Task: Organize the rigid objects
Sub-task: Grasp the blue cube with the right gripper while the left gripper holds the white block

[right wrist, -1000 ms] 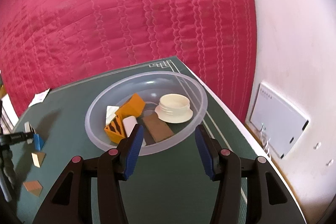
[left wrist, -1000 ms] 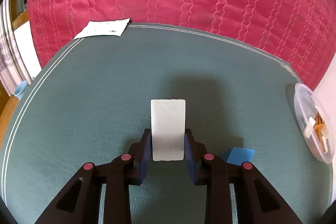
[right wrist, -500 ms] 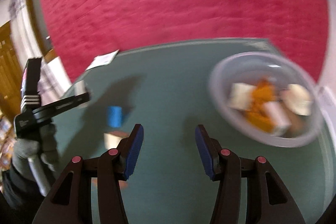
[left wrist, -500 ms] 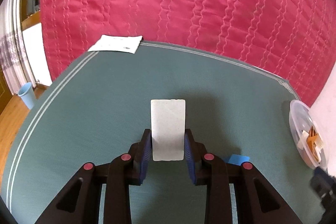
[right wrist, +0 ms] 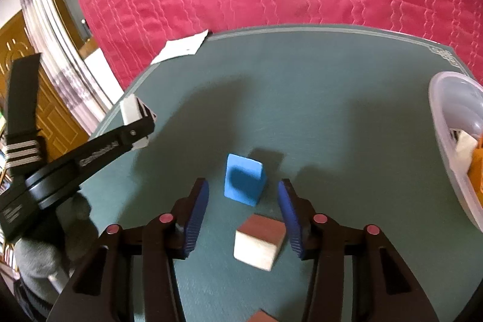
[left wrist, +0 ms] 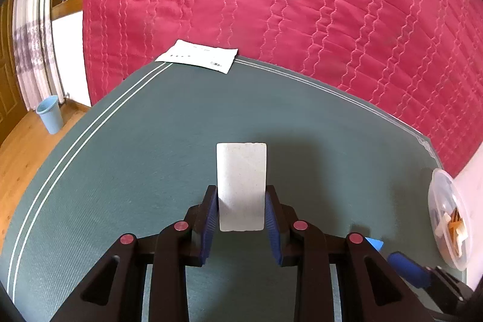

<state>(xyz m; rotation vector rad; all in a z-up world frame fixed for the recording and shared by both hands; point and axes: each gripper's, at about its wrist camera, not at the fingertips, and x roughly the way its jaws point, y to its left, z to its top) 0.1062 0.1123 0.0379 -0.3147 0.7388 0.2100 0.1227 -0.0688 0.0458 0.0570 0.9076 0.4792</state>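
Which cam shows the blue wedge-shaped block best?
Right wrist view: the blue wedge-shaped block stands whole on the green mat, ahead of the closing, empty right gripper. Left wrist view shows only a blue corner behind that gripper's finger.

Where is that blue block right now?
In the right wrist view, the blue block stands on the green table, just beyond the brown-topped block.

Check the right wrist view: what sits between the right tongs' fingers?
A brown-topped wooden block on the green mat, untouched; the blue block stands just beyond.
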